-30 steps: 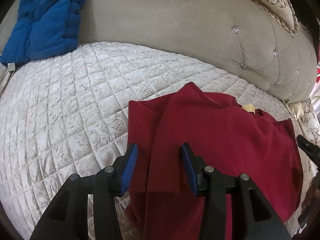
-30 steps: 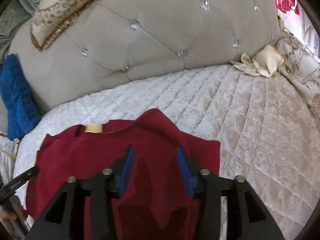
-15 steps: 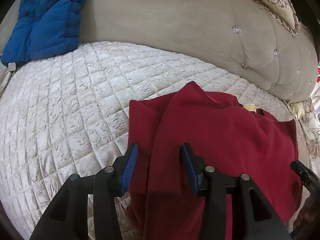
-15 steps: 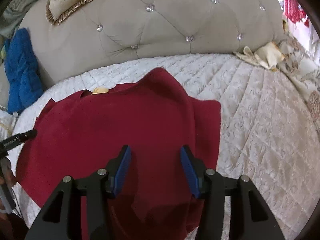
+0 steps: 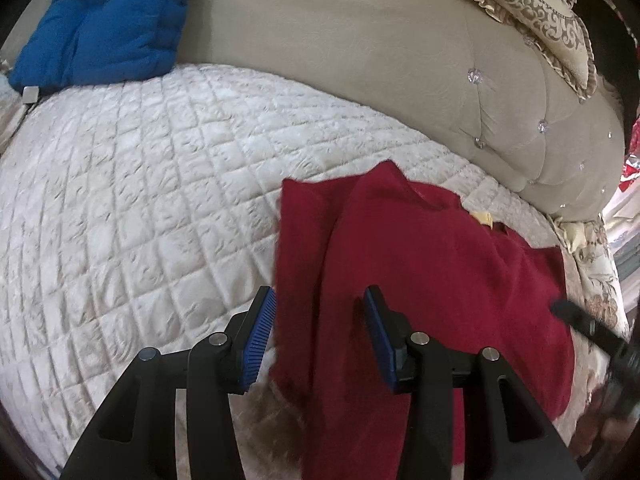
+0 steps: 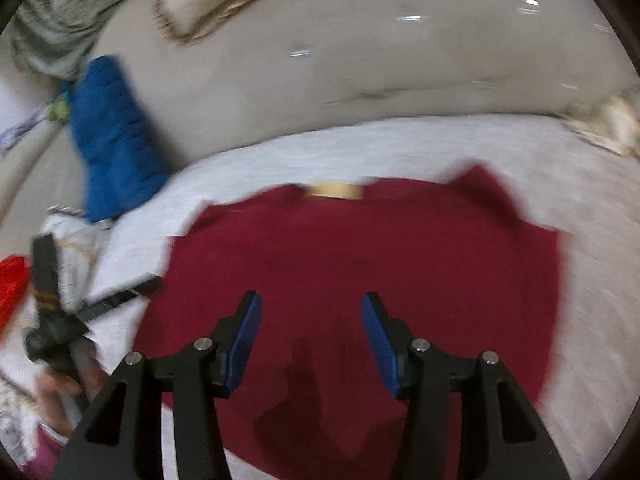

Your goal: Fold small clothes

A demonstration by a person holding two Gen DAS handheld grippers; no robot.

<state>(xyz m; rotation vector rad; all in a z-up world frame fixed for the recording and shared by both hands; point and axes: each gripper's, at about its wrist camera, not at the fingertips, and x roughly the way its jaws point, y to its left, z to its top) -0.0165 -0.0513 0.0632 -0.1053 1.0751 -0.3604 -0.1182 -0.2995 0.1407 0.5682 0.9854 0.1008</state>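
A dark red garment (image 5: 432,280) lies flat on the quilted cream bedspread (image 5: 140,200), with a tan neck label (image 5: 480,218) at its far edge. One side flap is folded over its body. My left gripper (image 5: 320,304) hovers open over that folded side, and nothing is pinched between its blue pads (image 5: 262,322). In the blurred right wrist view the red garment (image 6: 360,264) fills the middle. My right gripper (image 6: 310,312) stands open above its near part, holding nothing. The left gripper (image 6: 116,300) and a hand (image 6: 60,392) show at the left edge there.
A beige tufted headboard (image 5: 400,80) runs behind the bed. A blue quilted cushion (image 5: 108,20) leans against it at the left, and a patterned pillow (image 5: 520,8) lies on top. A crumpled cream cloth (image 6: 612,120) sits at the far right.
The right wrist view has swung left, so the garment now sits centred and blurred. The left gripper has shifted slightly. Both stay open and the garment lies as before.
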